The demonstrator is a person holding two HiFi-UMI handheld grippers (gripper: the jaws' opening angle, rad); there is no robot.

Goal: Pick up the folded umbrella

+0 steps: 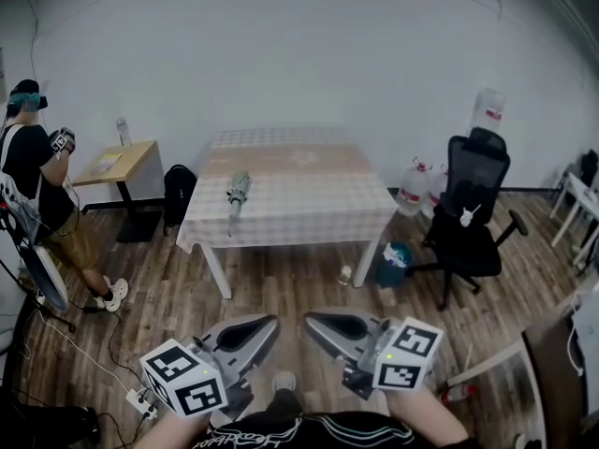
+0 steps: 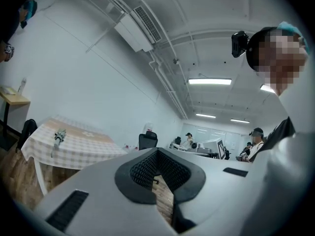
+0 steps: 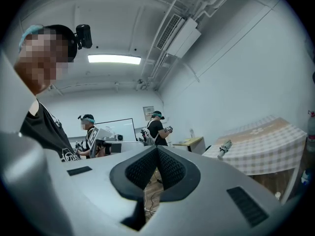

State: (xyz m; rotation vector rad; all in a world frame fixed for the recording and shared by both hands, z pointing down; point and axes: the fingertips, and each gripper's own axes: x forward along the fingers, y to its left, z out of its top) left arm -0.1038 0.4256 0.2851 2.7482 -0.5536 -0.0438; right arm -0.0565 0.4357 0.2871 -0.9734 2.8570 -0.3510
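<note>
The folded umbrella (image 1: 237, 193), grey-green, lies on the left side of the table with the checked cloth (image 1: 309, 204), across the room from me. Both grippers hang low in front of my body, far from the table. My left gripper (image 1: 270, 324) and right gripper (image 1: 312, 318) point inward, tips near each other, both shut and holding nothing. The left gripper view shows its shut jaws (image 2: 157, 152), with the umbrella (image 2: 59, 135) small at the far left. In the right gripper view the jaws (image 3: 157, 149) are likewise shut, and the umbrella (image 3: 225, 146) lies at the right.
A black office chair (image 1: 473, 209) and water jugs (image 1: 412, 187) stand right of the table, with a bin (image 1: 394, 262) by its leg. A person (image 1: 42, 195), a small wooden table (image 1: 117, 162) and a black bag (image 1: 178, 195) are at the left. A power strip (image 1: 140, 402) lies on the wooden floor.
</note>
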